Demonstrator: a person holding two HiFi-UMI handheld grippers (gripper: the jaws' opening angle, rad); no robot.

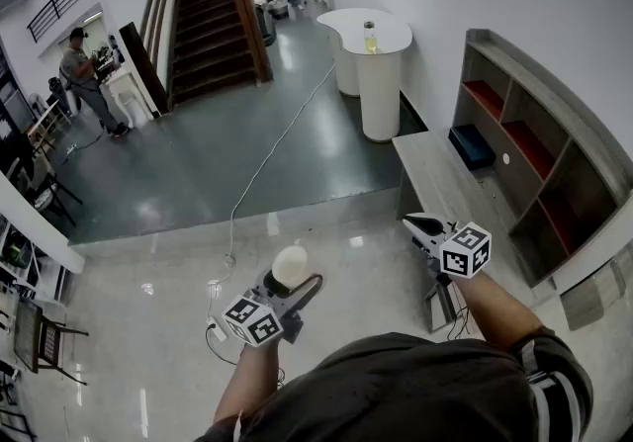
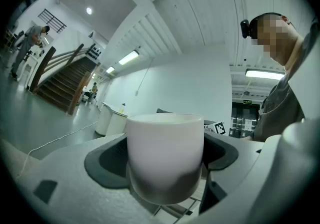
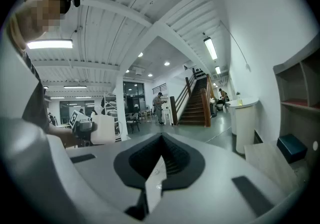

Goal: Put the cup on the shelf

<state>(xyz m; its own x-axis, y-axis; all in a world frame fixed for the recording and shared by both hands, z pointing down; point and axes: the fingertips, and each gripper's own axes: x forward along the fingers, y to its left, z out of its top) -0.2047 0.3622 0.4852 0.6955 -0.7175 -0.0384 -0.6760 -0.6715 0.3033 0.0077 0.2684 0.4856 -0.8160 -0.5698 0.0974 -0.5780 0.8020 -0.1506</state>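
Left gripper [image 1: 294, 282], spread wide, clasps the cup [image 1: 290, 265] upright, likely for carrying to the shelf [image 1: 554, 163] at two o'clock; right gripper [image 1: 420, 224] is closed, empty.

Grey left claw [image 1: 295, 277] and right claw [image 1: 416, 223], dark shirt [image 1: 396, 391].

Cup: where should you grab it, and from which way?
Grip the cup by its smooth round wall, about mid-height, coming in level from the side. It stands upright and shows no handle; the left gripper clasps it that way.
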